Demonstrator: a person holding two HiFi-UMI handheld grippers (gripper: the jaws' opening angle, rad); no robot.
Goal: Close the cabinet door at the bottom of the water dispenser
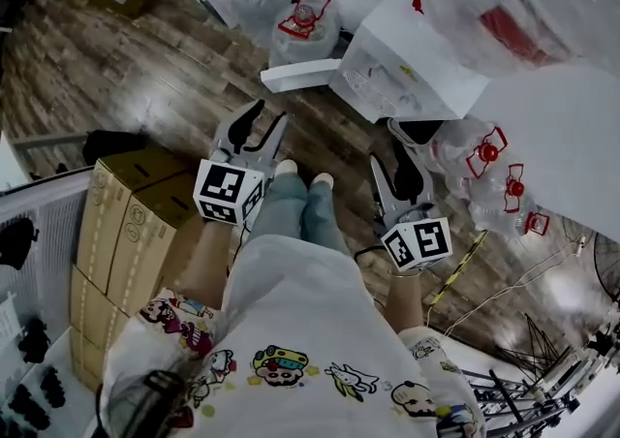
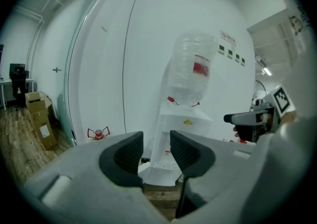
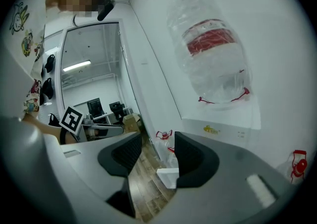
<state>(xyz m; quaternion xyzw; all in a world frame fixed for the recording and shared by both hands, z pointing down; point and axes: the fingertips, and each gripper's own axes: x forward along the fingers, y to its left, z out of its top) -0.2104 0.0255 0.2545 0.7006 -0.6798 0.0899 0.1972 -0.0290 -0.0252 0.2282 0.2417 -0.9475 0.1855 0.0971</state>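
The white water dispenser stands ahead of me with a big clear bottle upside down on top. Its low cabinet door hangs open, sticking out to the left. My left gripper is short of the door, open, with nothing between its jaws. My right gripper is open and empty too, below the dispenser's front corner. The left gripper view has the dispenser framed between the jaws, with the right gripper at its right edge. Between the right gripper's jaws, the door's edge shows low down.
Spare water bottles with red handles lie left of the dispenser and to its right. Cardboard boxes stand at my left. My legs and shoes are between the grippers. A white wall runs behind the dispenser. The floor is wood.
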